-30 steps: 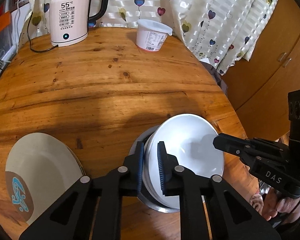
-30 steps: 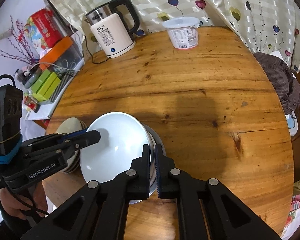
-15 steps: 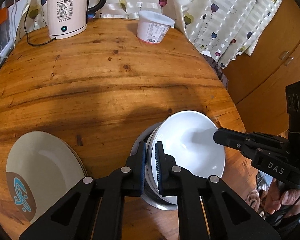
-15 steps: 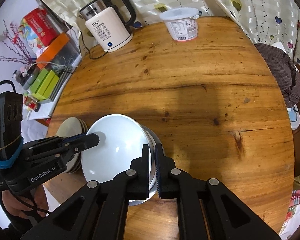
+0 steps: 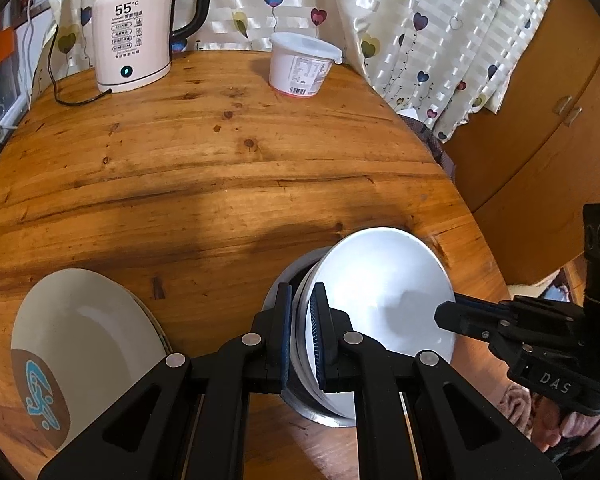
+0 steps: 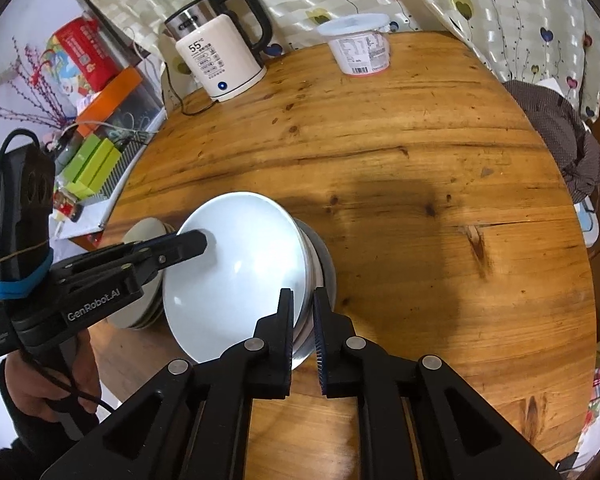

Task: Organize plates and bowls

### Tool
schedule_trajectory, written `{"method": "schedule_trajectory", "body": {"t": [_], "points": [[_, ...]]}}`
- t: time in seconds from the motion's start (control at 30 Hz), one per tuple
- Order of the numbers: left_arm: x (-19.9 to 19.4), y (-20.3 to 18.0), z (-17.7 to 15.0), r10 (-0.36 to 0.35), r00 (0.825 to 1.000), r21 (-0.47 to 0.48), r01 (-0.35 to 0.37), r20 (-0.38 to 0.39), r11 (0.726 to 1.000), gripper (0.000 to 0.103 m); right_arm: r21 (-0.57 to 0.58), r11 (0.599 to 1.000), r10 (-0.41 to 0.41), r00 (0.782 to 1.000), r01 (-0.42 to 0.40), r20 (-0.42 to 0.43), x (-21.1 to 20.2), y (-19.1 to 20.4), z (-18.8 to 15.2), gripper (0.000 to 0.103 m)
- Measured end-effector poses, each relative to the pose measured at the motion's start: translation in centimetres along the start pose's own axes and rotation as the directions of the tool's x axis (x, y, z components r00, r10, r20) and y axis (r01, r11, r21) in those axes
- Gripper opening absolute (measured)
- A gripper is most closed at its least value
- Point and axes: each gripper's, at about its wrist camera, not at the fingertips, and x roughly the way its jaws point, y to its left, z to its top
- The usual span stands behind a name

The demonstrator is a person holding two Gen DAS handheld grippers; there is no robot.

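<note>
Left wrist view: left tool (image 5: 301, 332) clamped on the white bowl's (image 5: 384, 300) left rim; bowl tilted over the steel bowl (image 5: 296, 276) on the tabletop (image 5: 220, 168), beige plates (image 5: 80, 332) lie leftward. Right wrist view: right tool (image 6: 303, 326) pinches the opposite rim, white bowl (image 6: 236, 272) between both tools, so the plate stack (image 6: 144, 236) is nearer the left hand.

bright, sharp fisheye views — edges bow and darken; soft shadows cross the table (image 5: 204, 184).

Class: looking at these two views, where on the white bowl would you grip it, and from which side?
Grip the thin rim of the white bowl, one jaw inside, one outside. It sits tilted in a metal bowl, so its rim is exposed. Come from opposite sides, as the left gripper and right gripper do.
</note>
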Motion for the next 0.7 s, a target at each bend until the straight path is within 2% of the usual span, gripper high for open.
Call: {"method": "schedule_trajectory", "body": {"t": [0.17,0.33,0.57,0.7], "points": [[-0.3,-0.3,0.1,0.006,1.000,0.012,-0.006,-0.007,1.000,0.009,-0.021,1.000,-0.017,1.000,0.017,-0.010,0.1,0.3,0.4,0.009],[-0.6,-0.6,0.9,0.019,1.000,0.031,-0.018,-0.024,0.999,0.009,-0.016,1.000,0.005,1.000,-0.006,-0.027,-0.6,0.1,1.4,0.008],[-0.2,-0.8,1.0,0.049,0.995,0.053,-0.044,-0.087,0.998,0.009,0.009,0.999,0.046,0.993,-0.045,-0.112,0.1,-0.3,1.8,0.008],[0.2,-0.8,1.0,0.059,0.992,0.061,-0.052,-0.115,0.997,0.009,0.020,0.998,0.060,0.989,-0.058,-0.132,0.3,-0.3,2.0,0.008]]}}
